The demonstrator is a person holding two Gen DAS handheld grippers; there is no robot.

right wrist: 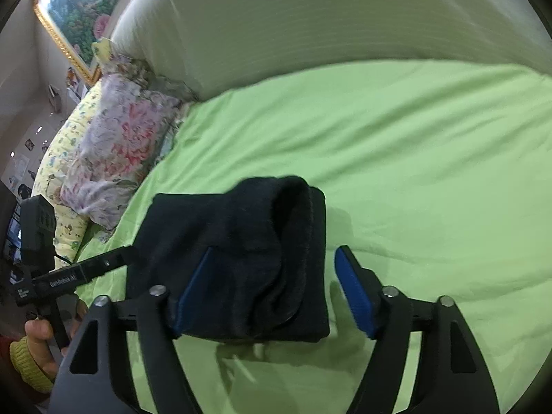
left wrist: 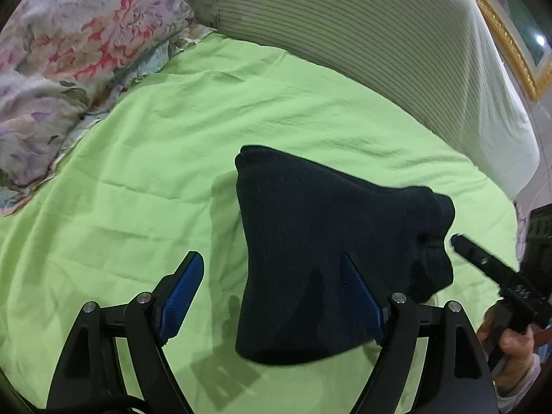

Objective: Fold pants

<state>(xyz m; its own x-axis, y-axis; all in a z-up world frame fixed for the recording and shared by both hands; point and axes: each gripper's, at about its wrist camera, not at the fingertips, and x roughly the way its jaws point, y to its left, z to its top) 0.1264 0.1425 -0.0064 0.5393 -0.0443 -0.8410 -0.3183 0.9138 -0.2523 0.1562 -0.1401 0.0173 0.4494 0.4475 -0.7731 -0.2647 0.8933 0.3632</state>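
The dark navy pants [left wrist: 310,248] lie as a folded bundle on the green sheet [left wrist: 155,172]. My left gripper [left wrist: 272,272] hovers over the bundle's near left part with its jaws wide apart. Its right blue pad [left wrist: 358,289] is above the cloth and its left pad is over bare sheet, neither pressing. In the right wrist view the pants [right wrist: 241,241] sit between the spread fingers of my right gripper [right wrist: 274,269], which is open too. The rolled waistband end [right wrist: 303,241] faces the right pad, and a gap of sheet separates them.
A floral pillow [left wrist: 79,55] lies at the far left of the bed. A pale striped padded headboard [left wrist: 379,51] runs along the back, with a gold-framed picture [right wrist: 72,17] beyond it. A person's hand [left wrist: 510,348] holds the right gripper's handle.
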